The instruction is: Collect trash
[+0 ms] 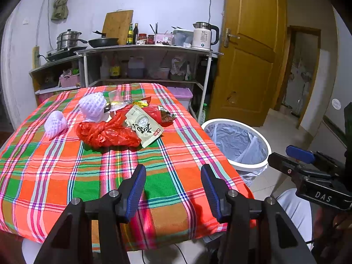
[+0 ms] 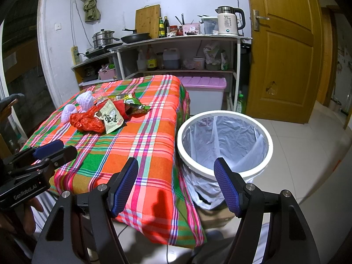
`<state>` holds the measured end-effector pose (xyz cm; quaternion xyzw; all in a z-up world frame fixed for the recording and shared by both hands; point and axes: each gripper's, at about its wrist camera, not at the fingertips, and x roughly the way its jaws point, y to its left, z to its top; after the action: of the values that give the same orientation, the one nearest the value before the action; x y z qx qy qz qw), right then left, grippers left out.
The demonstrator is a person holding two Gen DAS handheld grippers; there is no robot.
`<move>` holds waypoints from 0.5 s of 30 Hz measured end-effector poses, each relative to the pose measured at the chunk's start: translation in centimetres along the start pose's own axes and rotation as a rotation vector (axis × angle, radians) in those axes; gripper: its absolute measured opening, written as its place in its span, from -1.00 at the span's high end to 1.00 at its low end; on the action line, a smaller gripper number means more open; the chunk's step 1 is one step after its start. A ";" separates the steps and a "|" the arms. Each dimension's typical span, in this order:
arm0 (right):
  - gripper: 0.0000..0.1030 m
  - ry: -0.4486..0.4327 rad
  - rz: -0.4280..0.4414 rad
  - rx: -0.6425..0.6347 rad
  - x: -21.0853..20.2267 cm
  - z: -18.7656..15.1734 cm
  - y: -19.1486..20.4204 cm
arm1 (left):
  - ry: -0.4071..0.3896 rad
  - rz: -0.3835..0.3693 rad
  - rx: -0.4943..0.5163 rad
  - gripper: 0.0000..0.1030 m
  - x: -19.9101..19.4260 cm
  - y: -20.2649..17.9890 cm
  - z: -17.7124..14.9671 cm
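A heap of trash lies on the far part of the plaid tablecloth (image 1: 88,167): a crumpled red plastic bag (image 1: 105,134), a beige snack packet (image 1: 144,127), two white foam fruit nets (image 1: 92,105) (image 1: 55,124), and several wrappers (image 1: 167,115). The heap also shows in the right wrist view, with the red bag (image 2: 87,122). A white bin (image 1: 236,142) (image 2: 224,140) with a clear liner stands on the floor right of the table. My left gripper (image 1: 173,189) is open and empty above the near table. My right gripper (image 2: 176,184) is open and empty near the table corner and bin.
A shelf unit (image 1: 143,66) with pots, bottles and a kettle (image 1: 203,36) stands behind the table. A purple-lidded storage box (image 2: 204,92) sits under it. A wooden door (image 1: 248,50) stands open at right, over a tiled floor.
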<state>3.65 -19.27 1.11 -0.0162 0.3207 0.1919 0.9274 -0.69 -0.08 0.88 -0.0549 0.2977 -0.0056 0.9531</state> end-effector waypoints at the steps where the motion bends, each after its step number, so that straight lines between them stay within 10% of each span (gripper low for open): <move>1: -0.39 0.000 -0.001 0.000 0.0 0.0 0.0 | 0.001 -0.001 0.003 0.00 0.0 -0.1 0.0; 15: -0.39 0.014 0.005 -0.008 0.6 -0.1 0.2 | 0.020 0.009 -0.001 0.00 0.8 0.4 -0.2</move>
<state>3.95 -18.94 0.68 -0.0206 0.3263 0.1952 0.9247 -0.11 0.30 0.23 -0.0540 0.3074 -0.0019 0.9501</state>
